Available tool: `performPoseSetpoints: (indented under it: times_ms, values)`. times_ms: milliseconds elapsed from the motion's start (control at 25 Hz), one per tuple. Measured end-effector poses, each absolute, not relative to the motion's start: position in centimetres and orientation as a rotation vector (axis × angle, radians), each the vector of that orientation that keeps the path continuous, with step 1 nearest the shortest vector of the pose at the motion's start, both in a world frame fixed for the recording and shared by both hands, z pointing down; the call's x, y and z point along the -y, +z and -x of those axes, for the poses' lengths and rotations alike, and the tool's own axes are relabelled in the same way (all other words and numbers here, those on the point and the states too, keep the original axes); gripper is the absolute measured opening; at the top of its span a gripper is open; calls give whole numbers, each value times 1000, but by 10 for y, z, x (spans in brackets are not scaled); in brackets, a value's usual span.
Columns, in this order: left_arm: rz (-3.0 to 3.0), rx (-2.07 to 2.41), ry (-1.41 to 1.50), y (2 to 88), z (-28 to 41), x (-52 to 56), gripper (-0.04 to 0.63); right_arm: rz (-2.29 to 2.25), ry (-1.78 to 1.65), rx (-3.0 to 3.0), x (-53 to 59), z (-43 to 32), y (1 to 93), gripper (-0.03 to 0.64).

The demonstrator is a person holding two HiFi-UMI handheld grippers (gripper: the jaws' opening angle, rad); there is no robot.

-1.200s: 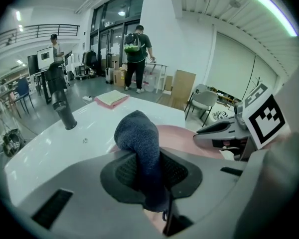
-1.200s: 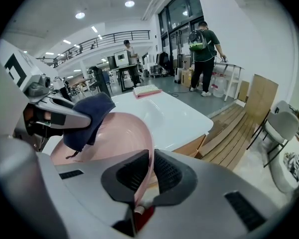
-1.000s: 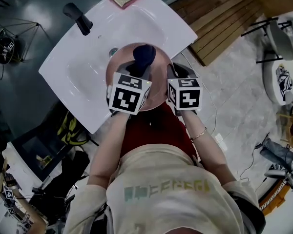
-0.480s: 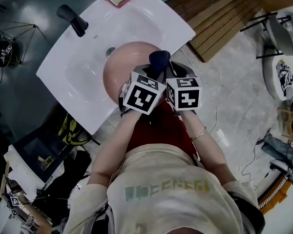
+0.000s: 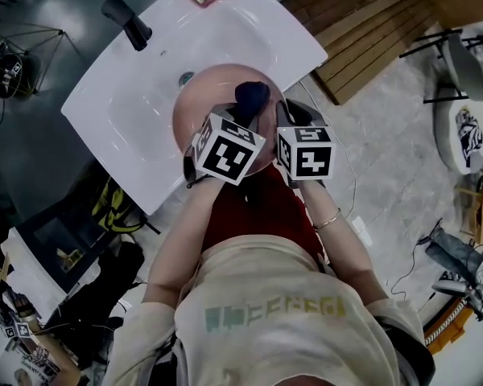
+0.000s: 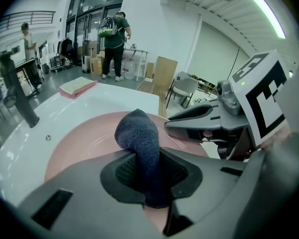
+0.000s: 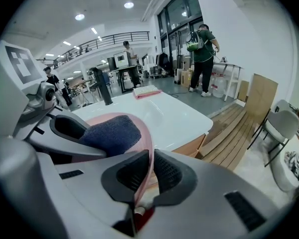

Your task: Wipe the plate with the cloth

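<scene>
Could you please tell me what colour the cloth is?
The cloth is dark navy blue, shown best in the left gripper view.

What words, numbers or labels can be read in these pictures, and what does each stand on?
On the person's shirt print: pale block letters, too blurred to read.
On the marker cube of the left hand-held gripper: black-and-white squares, no words.
On the marker cube of the right hand-held gripper: squares only, no words.
On the cloth and the plate: no print visible.
</scene>
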State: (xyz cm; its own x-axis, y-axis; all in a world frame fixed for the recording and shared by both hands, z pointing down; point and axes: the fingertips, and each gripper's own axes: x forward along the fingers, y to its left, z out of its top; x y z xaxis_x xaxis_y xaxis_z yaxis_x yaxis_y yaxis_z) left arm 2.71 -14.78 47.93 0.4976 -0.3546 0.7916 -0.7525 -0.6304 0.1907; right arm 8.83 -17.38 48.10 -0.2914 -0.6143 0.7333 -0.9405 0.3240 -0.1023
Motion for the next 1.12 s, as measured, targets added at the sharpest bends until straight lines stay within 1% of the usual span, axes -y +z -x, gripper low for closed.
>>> performPoseSetpoints:
  times_ms: [1120]
  values:
    - [-2103,1181,1097,477,77,149,80,-1399,710,1985,162,-84,482,57]
